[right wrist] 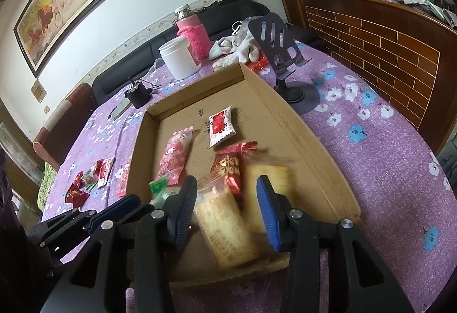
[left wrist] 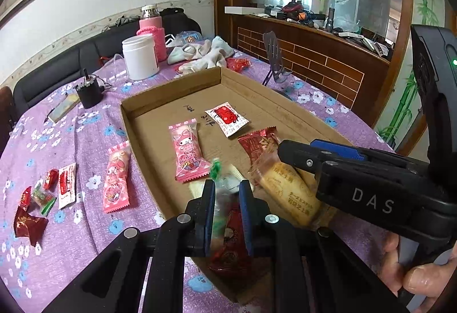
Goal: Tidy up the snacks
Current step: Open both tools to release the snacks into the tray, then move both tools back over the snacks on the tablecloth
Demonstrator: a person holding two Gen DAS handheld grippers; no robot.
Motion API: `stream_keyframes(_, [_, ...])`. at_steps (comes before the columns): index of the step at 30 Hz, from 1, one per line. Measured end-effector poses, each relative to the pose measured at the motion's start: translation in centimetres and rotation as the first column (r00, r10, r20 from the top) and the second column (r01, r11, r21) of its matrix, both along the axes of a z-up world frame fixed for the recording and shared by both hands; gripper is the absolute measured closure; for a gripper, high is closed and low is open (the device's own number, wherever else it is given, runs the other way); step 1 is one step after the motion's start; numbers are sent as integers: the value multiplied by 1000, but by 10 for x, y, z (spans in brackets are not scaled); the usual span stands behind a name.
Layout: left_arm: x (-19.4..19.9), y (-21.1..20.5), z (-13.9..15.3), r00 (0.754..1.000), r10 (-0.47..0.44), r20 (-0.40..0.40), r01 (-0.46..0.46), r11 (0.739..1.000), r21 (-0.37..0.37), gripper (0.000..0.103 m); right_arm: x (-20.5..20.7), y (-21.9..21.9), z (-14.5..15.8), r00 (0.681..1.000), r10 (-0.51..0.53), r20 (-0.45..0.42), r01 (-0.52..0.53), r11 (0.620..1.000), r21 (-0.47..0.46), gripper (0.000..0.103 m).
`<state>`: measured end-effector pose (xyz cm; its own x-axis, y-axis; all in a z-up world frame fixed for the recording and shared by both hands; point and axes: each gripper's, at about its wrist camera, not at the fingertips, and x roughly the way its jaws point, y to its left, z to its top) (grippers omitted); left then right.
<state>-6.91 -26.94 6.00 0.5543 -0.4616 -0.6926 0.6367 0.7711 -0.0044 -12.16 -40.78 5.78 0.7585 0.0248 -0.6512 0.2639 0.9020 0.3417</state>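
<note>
A shallow cardboard tray (left wrist: 160,97) (right wrist: 314,167) lies on the purple flowered table. In it are a pink character snack (left wrist: 187,153) (right wrist: 175,156), a white-red packet (left wrist: 227,117) (right wrist: 220,126), a red candy (left wrist: 257,143) (right wrist: 231,167) and a yellow biscuit pack (left wrist: 288,193) (right wrist: 225,227). My left gripper (left wrist: 227,193) is narrowly open over a clear green-white candy (left wrist: 225,181) and a red wrapper (left wrist: 231,244). My right gripper (right wrist: 227,193) is open above the biscuit pack; a second, blurred biscuit (right wrist: 268,187) lies by it. Loose snacks (left wrist: 117,176) (right wrist: 91,179) lie left of the tray.
A white jar (left wrist: 140,56) (right wrist: 178,57), pink bottle (left wrist: 152,30) (right wrist: 192,33), rumpled cloth (left wrist: 200,52) (right wrist: 237,49), phone stand (left wrist: 275,59) (right wrist: 285,62) and a black holder (left wrist: 88,92) (right wrist: 138,94) stand behind the tray. A wooden counter (left wrist: 314,56) (right wrist: 385,47) rises on the right.
</note>
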Motion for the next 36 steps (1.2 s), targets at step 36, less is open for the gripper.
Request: stream_keyframes(36, [-20, 176, 22, 942, 297, 155, -290, 955, -66, 72, -2, 164, 55, 986, 168, 5, -151, 895, -420, 48])
